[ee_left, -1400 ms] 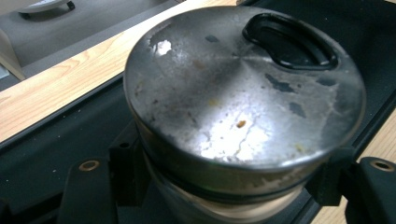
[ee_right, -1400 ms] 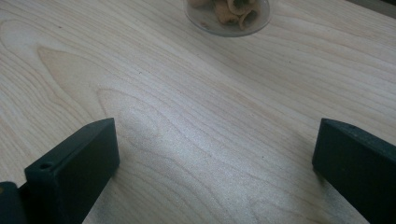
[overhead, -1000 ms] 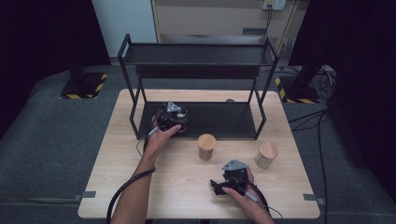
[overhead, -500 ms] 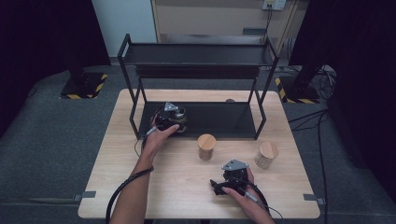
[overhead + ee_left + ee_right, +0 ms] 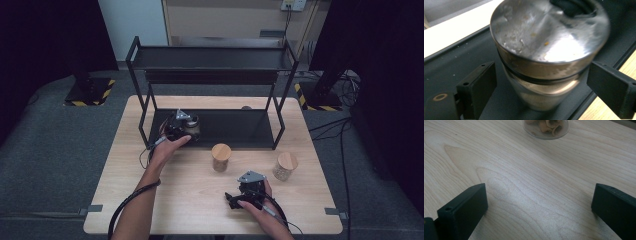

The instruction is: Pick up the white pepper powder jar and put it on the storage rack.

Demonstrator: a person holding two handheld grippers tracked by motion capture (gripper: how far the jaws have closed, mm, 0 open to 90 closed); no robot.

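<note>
A steel canister with a steel lid (image 5: 549, 50) stands on the bottom tray of the black rack (image 5: 235, 131), at its left end. My left gripper (image 5: 544, 87) reaches in around the canister (image 5: 193, 125). Its jaws have just been opening and now stand clear of the canister's sides, with the canister between them. On the wooden table near the front edge lies my right gripper (image 5: 231, 199), open and with only bare wood between its jaws (image 5: 539, 205). It points at a glass jar (image 5: 546, 127).
Two glass jars with wooden lids stand on the table in front of the rack, one in the middle (image 5: 220, 156) and one to the right (image 5: 285, 165). The rack has an upper shelf (image 5: 210, 59) and thin black posts. Cables trail off both grippers.
</note>
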